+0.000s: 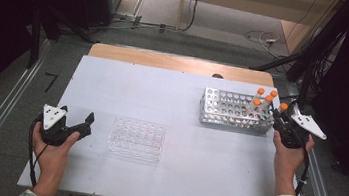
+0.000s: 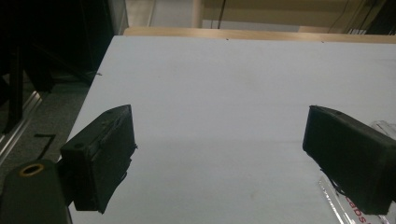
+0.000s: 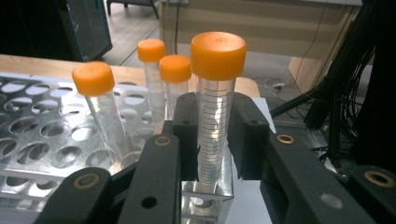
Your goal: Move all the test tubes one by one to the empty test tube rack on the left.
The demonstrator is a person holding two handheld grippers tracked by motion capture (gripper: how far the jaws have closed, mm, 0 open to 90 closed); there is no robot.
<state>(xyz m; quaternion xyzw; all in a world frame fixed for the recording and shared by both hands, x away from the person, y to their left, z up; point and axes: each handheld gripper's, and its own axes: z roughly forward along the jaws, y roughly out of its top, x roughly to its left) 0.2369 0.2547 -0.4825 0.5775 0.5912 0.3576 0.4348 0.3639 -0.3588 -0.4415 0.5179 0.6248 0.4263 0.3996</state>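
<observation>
Right gripper (image 3: pixel 212 140) jaws clamped on an orange-capped tube (image 3: pixel 215 107), upright at the right end of the metal rack (image 1: pixel 226 109). Left gripper (image 2: pixel 219 158) jaws wide open, nothing between them, over bare table (image 1: pixel 164 86) left of the clear tray (image 1: pixel 137 139).

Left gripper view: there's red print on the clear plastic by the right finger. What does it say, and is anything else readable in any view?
Red print on the clear plastic tray: cut off and upside down, not readable.
Tube between the right gripper fingers: graduation lines, no readable numbers.
Nothing else legible.
</observation>
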